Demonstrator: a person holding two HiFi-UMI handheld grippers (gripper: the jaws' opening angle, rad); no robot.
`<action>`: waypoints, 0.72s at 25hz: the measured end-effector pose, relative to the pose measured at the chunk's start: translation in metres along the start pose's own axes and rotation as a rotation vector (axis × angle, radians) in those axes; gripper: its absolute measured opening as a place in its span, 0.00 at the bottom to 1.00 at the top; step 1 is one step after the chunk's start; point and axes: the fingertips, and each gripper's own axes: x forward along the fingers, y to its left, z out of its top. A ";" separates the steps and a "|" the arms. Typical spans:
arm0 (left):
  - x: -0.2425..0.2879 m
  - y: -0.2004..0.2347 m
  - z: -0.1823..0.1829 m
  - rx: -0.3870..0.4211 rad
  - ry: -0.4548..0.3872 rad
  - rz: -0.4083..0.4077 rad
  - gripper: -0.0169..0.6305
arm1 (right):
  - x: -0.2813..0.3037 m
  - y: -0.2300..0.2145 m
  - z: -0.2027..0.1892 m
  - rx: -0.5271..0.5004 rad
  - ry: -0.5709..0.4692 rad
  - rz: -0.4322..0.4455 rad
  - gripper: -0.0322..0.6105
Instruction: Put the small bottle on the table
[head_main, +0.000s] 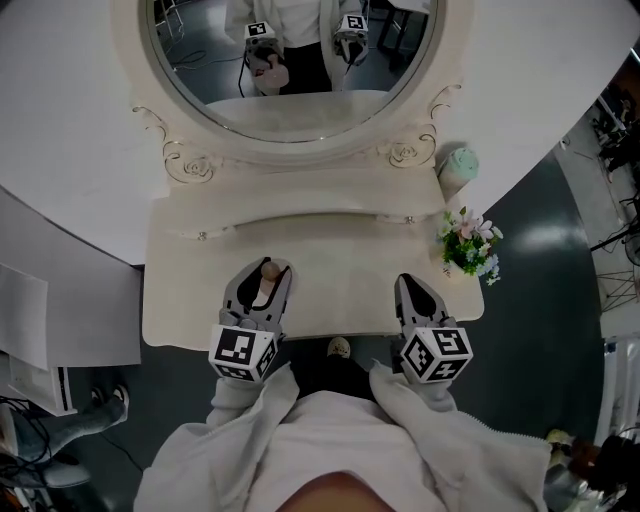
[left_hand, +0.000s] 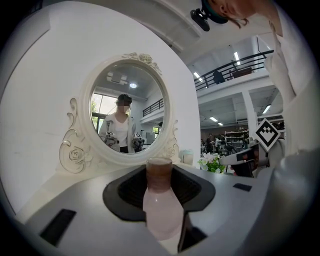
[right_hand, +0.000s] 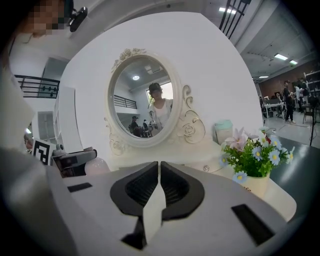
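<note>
The small bottle (left_hand: 161, 202) is pale pink with a brown cap and stands upright between the jaws of my left gripper (left_hand: 160, 192), which is shut on it. In the head view the bottle (head_main: 268, 272) shows its cap at the tip of the left gripper (head_main: 262, 285), over the near left part of the cream dressing table (head_main: 340, 250). My right gripper (head_main: 418, 300) hovers over the table's near right part, jaws shut with nothing between them. The right gripper view shows those jaws (right_hand: 158, 187) pressed together and the bottle (right_hand: 97, 165) at the left.
A large oval mirror (head_main: 290, 60) in an ornate cream frame stands at the back of the table. A pot of flowers (head_main: 468, 245) sits at the right edge, with a mint jar (head_main: 457, 168) behind it. Drawer knobs line the raised shelf.
</note>
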 end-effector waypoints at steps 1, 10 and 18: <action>0.006 0.000 0.000 -0.001 0.000 0.003 0.27 | 0.004 -0.004 0.002 -0.001 0.001 0.004 0.11; 0.046 -0.003 0.001 0.010 -0.017 0.040 0.27 | 0.037 -0.039 0.013 -0.014 0.016 0.045 0.11; 0.056 -0.001 -0.016 0.005 0.026 0.031 0.27 | 0.047 -0.034 0.000 -0.008 0.063 0.073 0.11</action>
